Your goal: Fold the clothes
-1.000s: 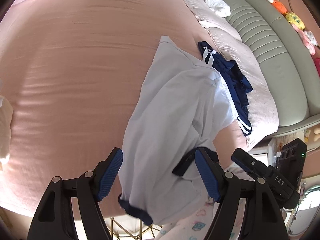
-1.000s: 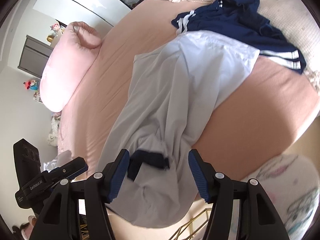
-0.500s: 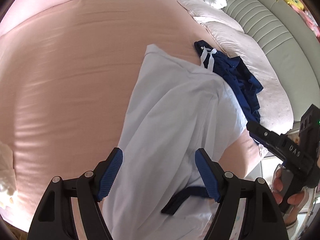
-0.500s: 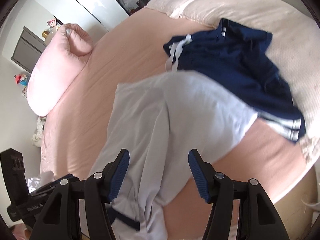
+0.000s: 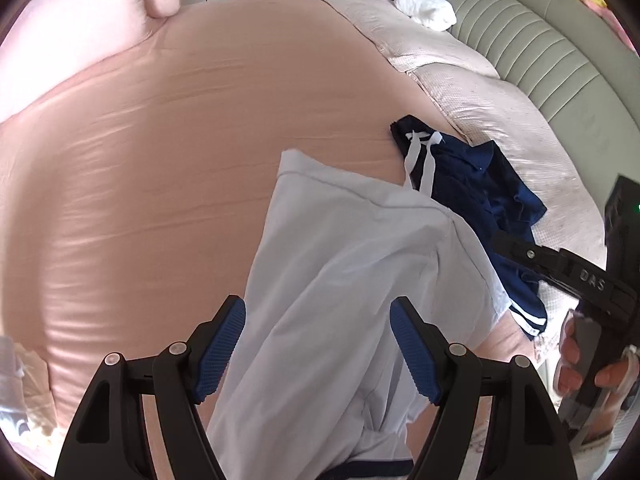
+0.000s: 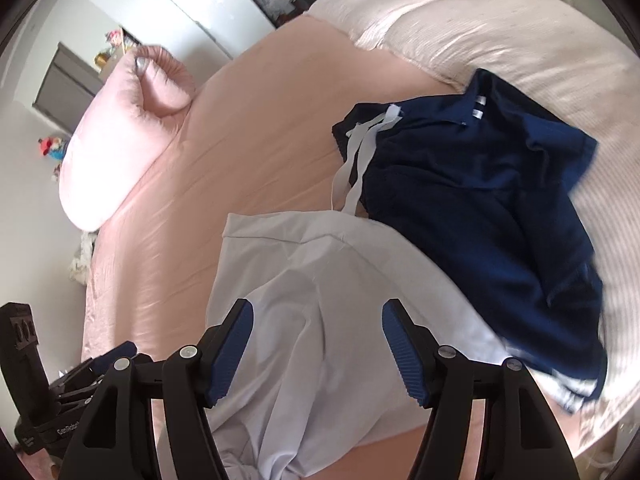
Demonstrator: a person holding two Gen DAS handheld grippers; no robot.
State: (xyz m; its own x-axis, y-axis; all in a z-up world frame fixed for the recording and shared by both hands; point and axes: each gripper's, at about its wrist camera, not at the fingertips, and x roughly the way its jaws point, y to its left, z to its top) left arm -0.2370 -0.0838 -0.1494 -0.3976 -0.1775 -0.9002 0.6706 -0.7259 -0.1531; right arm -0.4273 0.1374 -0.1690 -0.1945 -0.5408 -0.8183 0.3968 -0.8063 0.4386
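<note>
Lying across the pink bed sheet (image 5: 168, 168), a pale grey garment (image 5: 360, 280) stretches from mid-bed toward the near edge, where its navy-trimmed hem (image 5: 376, 470) shows at the bottom of the left wrist view. Its far end is a straight folded edge; lengthwise creases run down its middle. At its far right corner it touches a pair of navy shorts (image 6: 480, 208) with a white drawstring (image 6: 356, 172) and white side stripes; the shorts rest partly on the sheet and partly on a cream quilted blanket (image 6: 500, 40).

Left claw (image 5: 318, 348): jaws stand wide apart above the grey garment, blue ribbed pads clear of the cloth, nothing gripped. Right claw (image 6: 316, 348): jaws wide and opening, poised over the same garment; cloth lies below and between them in view, but the pads do not press on it. Seen from the left wrist, the right claw's black body is held in a person's hand (image 5: 580, 364) at the right edge.

Background: a pink pillow (image 6: 124, 132) at the far side of the bed, a grey-green padded headboard (image 5: 540, 48), a white bundle (image 5: 426, 8) on the blanket.
</note>
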